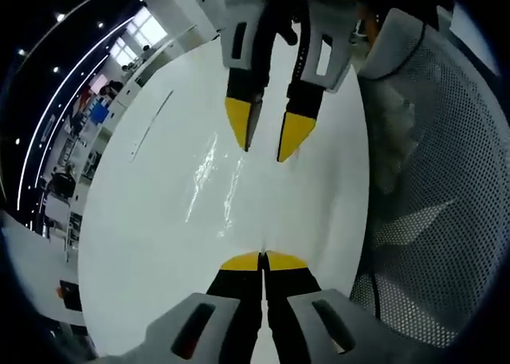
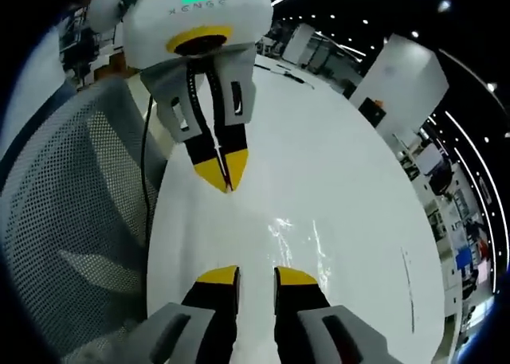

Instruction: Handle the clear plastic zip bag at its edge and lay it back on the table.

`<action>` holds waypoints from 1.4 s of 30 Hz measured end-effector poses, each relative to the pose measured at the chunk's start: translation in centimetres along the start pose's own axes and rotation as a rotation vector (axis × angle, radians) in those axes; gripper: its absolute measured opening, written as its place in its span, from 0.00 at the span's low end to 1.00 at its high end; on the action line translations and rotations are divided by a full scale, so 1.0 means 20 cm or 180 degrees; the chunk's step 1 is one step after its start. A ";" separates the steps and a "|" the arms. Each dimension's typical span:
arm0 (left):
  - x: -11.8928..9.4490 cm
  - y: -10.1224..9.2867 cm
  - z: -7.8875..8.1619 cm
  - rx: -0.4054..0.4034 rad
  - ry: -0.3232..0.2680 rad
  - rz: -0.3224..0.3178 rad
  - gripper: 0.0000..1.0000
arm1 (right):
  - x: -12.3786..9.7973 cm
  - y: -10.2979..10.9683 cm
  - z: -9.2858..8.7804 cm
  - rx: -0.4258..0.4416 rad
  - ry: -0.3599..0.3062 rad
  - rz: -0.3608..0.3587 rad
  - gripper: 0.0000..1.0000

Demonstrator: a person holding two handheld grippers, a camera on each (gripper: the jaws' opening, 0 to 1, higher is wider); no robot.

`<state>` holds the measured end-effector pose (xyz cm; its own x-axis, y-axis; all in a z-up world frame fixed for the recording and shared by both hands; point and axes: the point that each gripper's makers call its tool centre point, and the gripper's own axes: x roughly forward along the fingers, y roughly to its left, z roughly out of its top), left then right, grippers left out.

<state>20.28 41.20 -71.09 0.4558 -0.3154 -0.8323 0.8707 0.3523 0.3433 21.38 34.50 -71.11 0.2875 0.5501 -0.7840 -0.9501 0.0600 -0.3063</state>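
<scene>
The clear plastic zip bag (image 1: 217,181) lies flat on the white table (image 1: 143,221), showing mostly as bright glints. In the left gripper view my left gripper (image 1: 263,260) is shut, its yellow tips pressed together at the bag's near side. I cannot tell if a thin edge is pinched between them. My right gripper (image 1: 268,141) comes in from the top, open, tips at the bag's far side. In the right gripper view the right gripper (image 2: 256,276) stands open over the table (image 2: 358,165), the bag (image 2: 296,236) just ahead, and the left gripper (image 2: 225,173) is shut beyond it.
A grey mesh chair (image 1: 446,181) stands against the table's edge, also in the right gripper view as the chair (image 2: 72,205) with a dark cable (image 2: 147,141) beside it. A thin dark line (image 1: 151,125) marks the table farther off. Desks and screens fill the room behind.
</scene>
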 end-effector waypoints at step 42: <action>-0.03 -0.04 0.32 0.0262 -0.0541 0.0297 0.17 | 0.05 -0.16 0.02 0.0479 0.0087 -0.0090 0.00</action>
<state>20.52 35.37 -68.11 0.5536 -0.4315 -0.7122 0.8323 0.3158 0.4556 24.67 35.15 -70.79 0.3156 0.5238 -0.7913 -0.9484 0.2003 -0.2457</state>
